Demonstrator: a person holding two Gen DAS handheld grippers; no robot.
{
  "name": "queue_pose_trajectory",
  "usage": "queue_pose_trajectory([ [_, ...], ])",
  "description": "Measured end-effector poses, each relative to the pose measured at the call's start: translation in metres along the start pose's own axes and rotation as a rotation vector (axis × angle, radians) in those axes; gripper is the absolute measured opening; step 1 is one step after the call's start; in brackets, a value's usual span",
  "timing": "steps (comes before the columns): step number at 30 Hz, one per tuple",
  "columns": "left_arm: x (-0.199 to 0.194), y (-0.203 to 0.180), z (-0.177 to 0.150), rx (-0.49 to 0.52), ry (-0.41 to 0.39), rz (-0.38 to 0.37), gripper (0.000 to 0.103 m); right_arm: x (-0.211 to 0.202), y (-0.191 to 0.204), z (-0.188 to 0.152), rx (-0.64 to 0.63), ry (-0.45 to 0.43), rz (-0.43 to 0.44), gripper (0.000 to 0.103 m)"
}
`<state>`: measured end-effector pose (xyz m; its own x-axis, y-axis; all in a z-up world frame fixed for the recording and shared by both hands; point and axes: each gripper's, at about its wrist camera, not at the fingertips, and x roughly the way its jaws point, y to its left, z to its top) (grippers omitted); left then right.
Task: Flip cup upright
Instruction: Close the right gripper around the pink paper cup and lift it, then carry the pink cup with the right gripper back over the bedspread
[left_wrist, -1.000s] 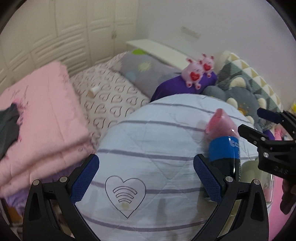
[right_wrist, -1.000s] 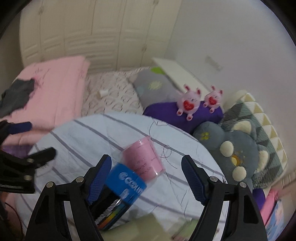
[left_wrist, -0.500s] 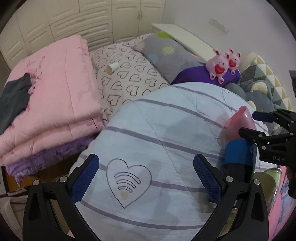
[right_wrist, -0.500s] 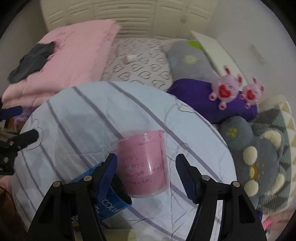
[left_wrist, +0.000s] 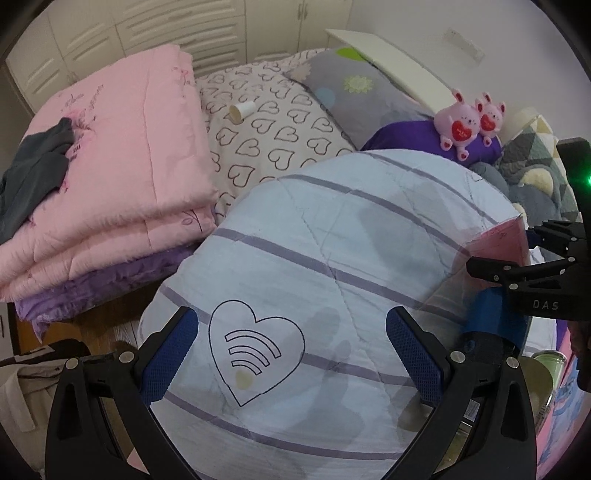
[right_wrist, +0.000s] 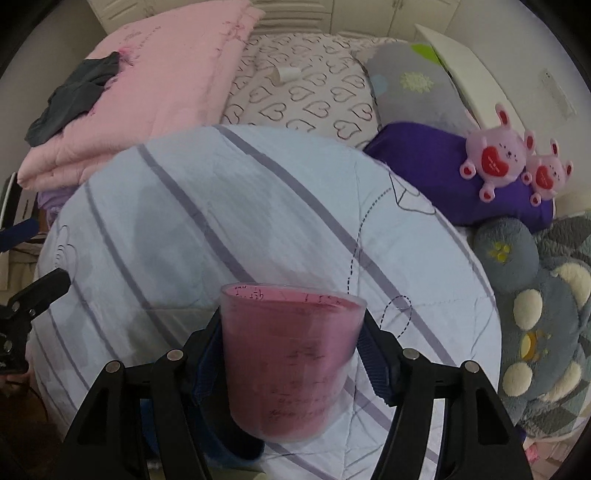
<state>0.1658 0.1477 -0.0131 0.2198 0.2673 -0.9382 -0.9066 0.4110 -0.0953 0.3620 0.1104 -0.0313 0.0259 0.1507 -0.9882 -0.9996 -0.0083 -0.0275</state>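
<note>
Right wrist view: the right gripper (right_wrist: 291, 354) has its jaws closed on the pink cup (right_wrist: 290, 360), one pad on each side, above the striped quilt (right_wrist: 207, 221). Left of it, the left gripper (left_wrist: 291, 354) hangs over the quilt, jaws wide apart and holding nothing. Beyond lie a purple pillow (right_wrist: 436, 166) and two pink plush toys (right_wrist: 496, 158).

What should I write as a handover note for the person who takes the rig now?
Right hand-held gripper: shut on the pink cup, mouth facing away from the camera.
Left hand-held gripper: open, empty, over the striped quilt.
Done: cup grasped.
Left: set it upright on the quilt and release. A blue-labelled container is close beside the cup; avoid knocking it.
</note>
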Motion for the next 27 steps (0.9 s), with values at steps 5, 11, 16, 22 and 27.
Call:
queue_pose_trajectory([
  [5, 0.0, -0.001, 0.002, 0.002, 0.002, 0.008, 0.103, -0.003, -0.003, 0.001, 0.026, -0.008, -0.011, 0.064],
  [11, -0.004, -0.005, 0.006, 0.022, 0.011, 0.0, 0.103, -0.009, -0.013, 0.003, 0.081, -0.002, -0.032, 0.064],
  [16, -0.011, -0.008, 0.013, 0.042, 0.012, -0.01, 0.103, -0.023, -0.015, 0.005, 0.114, -0.011, -0.056, 0.064],
  [22, -0.028, -0.011, 0.02, 0.086, 0.001, -0.016, 0.103, -0.043, -0.017, 0.005, 0.175, -0.021, -0.065, 0.064],
  [27, -0.043, -0.016, 0.023, 0.155, -0.022, -0.029, 0.103, -0.067, -0.018, -0.006, 0.252, -0.049, -0.066, 0.064],
])
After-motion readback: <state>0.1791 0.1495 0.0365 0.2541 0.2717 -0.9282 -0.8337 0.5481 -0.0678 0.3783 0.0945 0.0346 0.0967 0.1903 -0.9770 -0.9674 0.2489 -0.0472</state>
